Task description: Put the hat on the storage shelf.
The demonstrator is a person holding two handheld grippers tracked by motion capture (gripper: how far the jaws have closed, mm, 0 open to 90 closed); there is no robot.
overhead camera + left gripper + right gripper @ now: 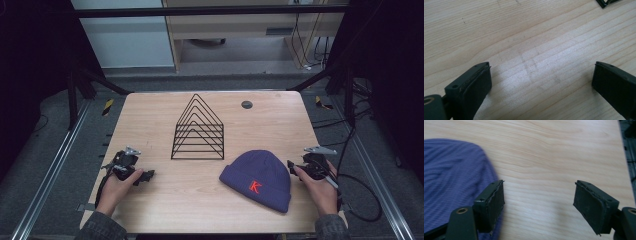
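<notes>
On the wooden table (165, 195), a person's two forearms come in from the near edge, each hand wrapped around a gripper. The left hand (117, 185) lies low near the table's left edge, its wrist angled inward, and the left gripper (142, 176) points toward the middle of the table. In the left gripper view its jaws stand wide apart over bare wood grain, with nothing between them. The right hand (317, 185) sits near the right edge, holding the right gripper (291, 167) aimed leftward at a navy knit beanie (260, 177) that bears a red letter K. That gripper's jaws are also spread and empty; in the right gripper view one jaw sits just at the beanie's (451, 177) edge, over its ribbed fabric, though I cannot tell whether it touches. The beanie lies flat on the near right part of the table. Behind it, toward the centre, stands a black wire rack (198, 130) of nested triangular frames, well apart from both grippers. A small dark round disc (246, 104) is set in the table's far side.
</notes>
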